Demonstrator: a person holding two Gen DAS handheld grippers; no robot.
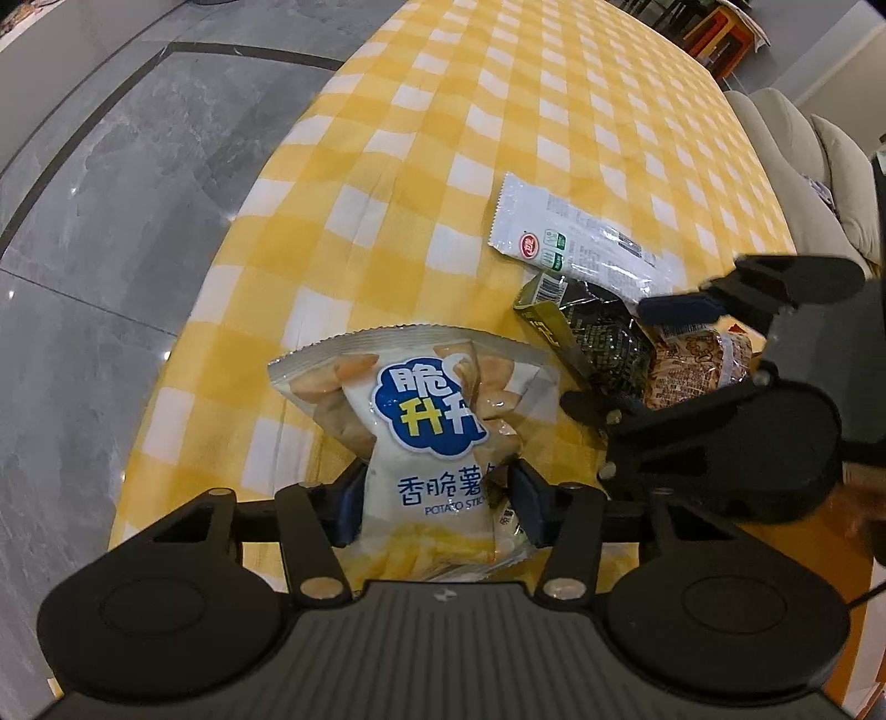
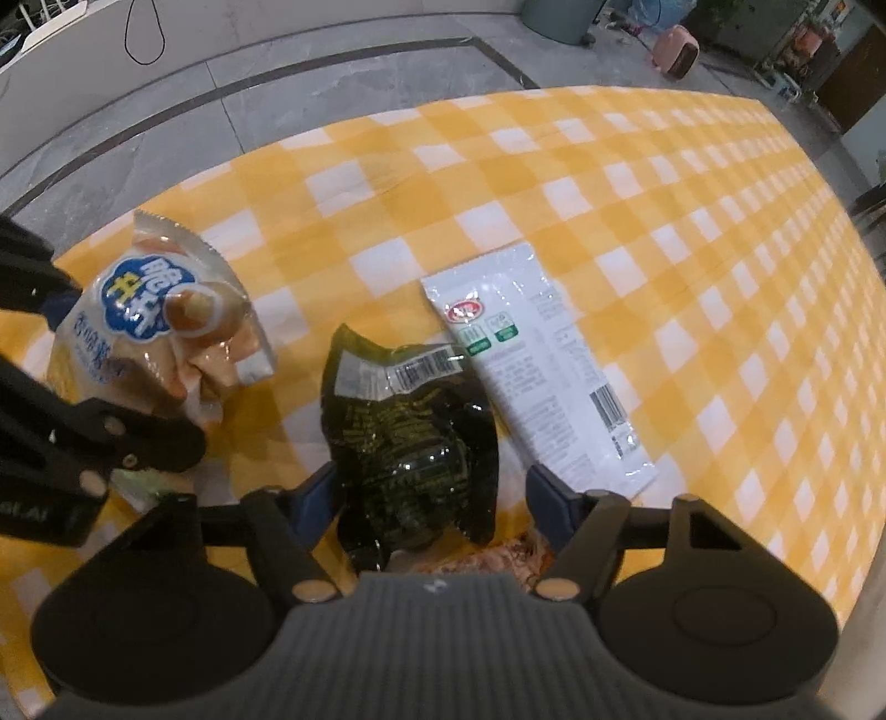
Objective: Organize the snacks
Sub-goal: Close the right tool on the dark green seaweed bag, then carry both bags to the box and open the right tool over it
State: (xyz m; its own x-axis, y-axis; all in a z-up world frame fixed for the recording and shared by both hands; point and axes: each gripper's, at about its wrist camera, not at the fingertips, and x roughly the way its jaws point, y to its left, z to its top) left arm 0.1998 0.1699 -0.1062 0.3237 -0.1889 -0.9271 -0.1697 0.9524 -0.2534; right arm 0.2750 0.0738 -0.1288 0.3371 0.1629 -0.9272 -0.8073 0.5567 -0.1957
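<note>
The potato stick bag (image 1: 421, 421) is clenched upright in the left claw (image 1: 432, 498) near the bench's (image 1: 498, 111) left edge. The dark green packet (image 2: 410, 437) lies between the released right claw's (image 2: 437, 498) pads, a white sachet (image 2: 531, 360) just beside it.

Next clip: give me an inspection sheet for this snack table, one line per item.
Surface: table under yellow-and-white checked cloth.
Job's things: potato stick bag; black packet; long white packet; brown patterned packet.
Clutter: nothing seen.
Tongs: left tongs pressed on the potato stick bag; right tongs straddle the black packet, contact on the far pad unclear.
Cables: black cord loop on the white unit beyond the table.
Surroundings: grey tiled floor, beige chair.
</note>
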